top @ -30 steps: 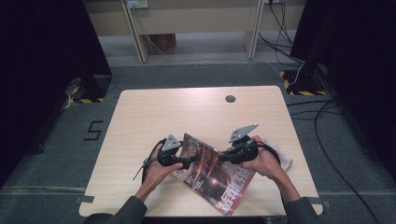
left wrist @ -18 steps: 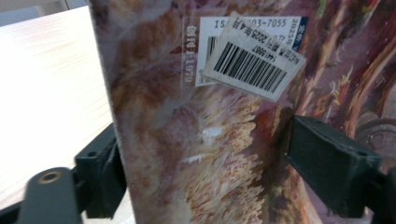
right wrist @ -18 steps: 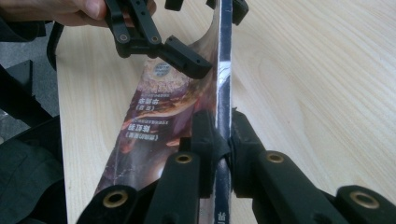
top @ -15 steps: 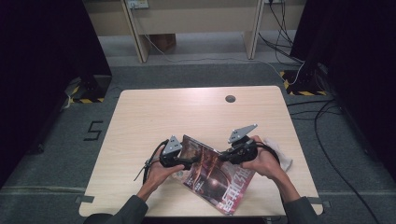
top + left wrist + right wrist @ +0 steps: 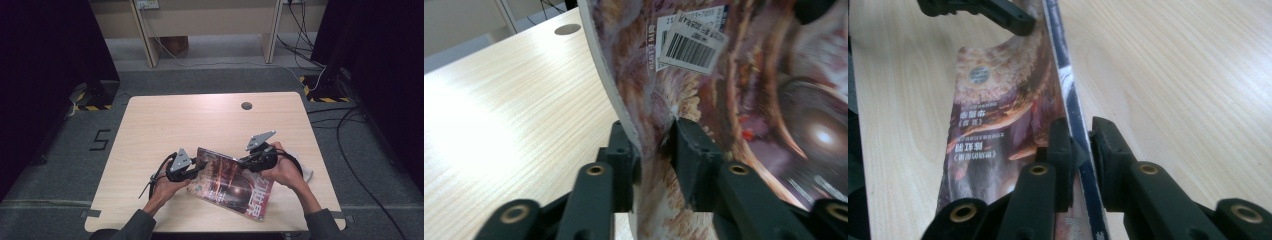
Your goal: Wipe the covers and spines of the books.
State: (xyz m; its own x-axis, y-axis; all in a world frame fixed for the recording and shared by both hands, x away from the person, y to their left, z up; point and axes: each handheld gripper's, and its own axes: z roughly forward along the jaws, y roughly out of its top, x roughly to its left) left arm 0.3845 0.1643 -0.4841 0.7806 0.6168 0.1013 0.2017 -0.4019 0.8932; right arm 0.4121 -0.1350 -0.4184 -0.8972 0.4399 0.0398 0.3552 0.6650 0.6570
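Magazine work is shown on a pale wooden table [image 5: 165, 125] with a small round grommet hole [image 5: 246, 105] near its far edge. At the left, the left gripper [image 5: 192, 173], a black two-jaw tool with a grey three-cornered plate on top, is held in the person's left hand [image 5: 167, 187]. Its jaws have just been closing, and in the left gripper view they are seen clamped on the near-left edge of a glossy, reddish-brown magazine [image 5: 232, 182] bearing a white barcode label [image 5: 691, 45]; the cover bends upward between the pads. The magazine lies near the front of the table, between the two hands, tilted diagonally, with its left edge raised off the wood. At the right, the right gripper [image 5: 246, 161], of the same build, is held in the right hand [image 5: 282, 170]. Its jaws have just been easing apart slightly, yet in the right gripper view the pads are seen pressed on the magazine's upper edge.
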